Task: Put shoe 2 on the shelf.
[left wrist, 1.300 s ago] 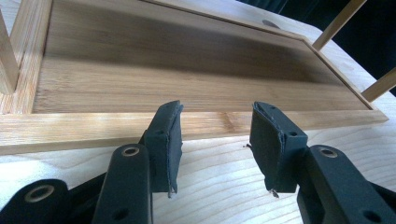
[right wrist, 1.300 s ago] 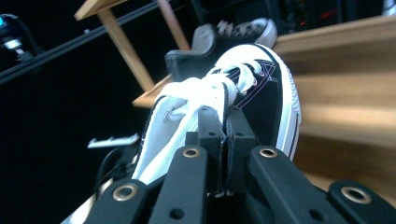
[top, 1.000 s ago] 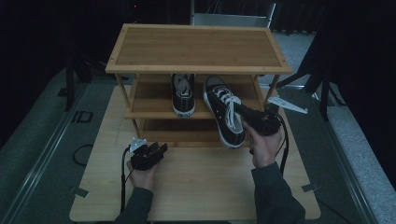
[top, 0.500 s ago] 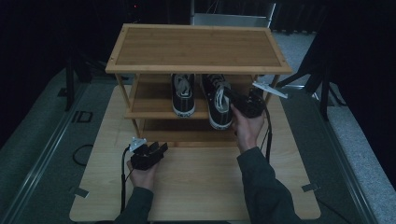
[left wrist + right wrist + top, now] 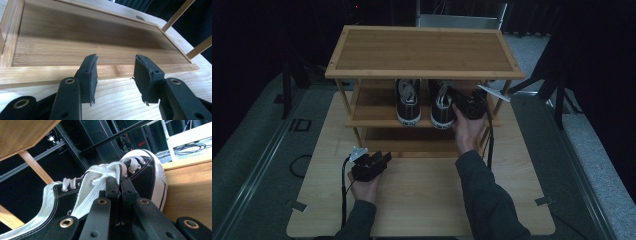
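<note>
A three-level bamboo shoe rack (image 5: 422, 50) stands on the wooden table. Two black sneakers with white laces and toe caps sit side by side on its middle shelf: the left shoe (image 5: 408, 102) and the right shoe (image 5: 441, 104). My right gripper (image 5: 459, 100) reaches under the top shelf and is shut on the right shoe's (image 5: 140, 175) lace-side edge, its jaws (image 5: 119, 183) pressed together on it. My left gripper (image 5: 384, 157) rests on the table in front of the rack, open and holding nothing. In its own view the left gripper (image 5: 116, 60) faces the bare bottom shelf (image 5: 75, 50).
The rack's top shelf (image 5: 377, 52) is bare. Thin rack posts (image 5: 200, 47) rise at the corners. Bare table (image 5: 427, 200) lies in front of the rack. Dark stands and cables surround the table, with a grey floor strip (image 5: 592, 150) at the right.
My right gripper carried the right shoe from in front of the rack up and back onto the middle shelf beside the left shoe. The left gripper stayed still.
</note>
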A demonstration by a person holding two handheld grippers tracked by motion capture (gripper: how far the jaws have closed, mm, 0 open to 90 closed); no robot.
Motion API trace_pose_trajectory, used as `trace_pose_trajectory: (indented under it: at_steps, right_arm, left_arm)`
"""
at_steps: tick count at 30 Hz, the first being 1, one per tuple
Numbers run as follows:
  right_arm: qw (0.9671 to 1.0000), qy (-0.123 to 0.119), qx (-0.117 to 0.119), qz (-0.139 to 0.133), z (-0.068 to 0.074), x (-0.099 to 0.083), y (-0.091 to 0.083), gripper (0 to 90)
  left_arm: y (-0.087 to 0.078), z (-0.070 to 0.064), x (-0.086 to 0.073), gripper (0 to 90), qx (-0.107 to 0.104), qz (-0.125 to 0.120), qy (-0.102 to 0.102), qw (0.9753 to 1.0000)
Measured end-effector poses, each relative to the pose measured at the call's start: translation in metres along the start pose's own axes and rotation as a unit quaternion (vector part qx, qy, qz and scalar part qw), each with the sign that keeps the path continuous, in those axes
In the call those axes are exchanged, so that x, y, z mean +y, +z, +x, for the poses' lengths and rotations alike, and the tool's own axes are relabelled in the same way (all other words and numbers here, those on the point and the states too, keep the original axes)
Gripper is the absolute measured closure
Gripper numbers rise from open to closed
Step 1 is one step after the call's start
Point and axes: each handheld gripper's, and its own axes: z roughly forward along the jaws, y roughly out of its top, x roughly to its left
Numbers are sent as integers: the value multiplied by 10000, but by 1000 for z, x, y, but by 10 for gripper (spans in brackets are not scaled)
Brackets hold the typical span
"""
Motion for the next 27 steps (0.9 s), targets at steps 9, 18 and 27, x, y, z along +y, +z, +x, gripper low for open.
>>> trace_pose_trajectory:
  at_steps: [9, 18, 27]
  right_arm:
    - [9980, 580, -5, 259, 7, 1, 6, 874]
    - [9978, 549, -44, 358, 12, 0, 12, 873]
    - [9980, 503, -81, 380, 18, -1, 15, 873]
  left_arm:
    - [0, -1, 0, 540, -17, 13, 1, 10000]
    - [-1, 0, 0, 540, -18, -12, -33, 10000]
    - [-3, 1, 1, 540, -18, -39, -46, 10000]
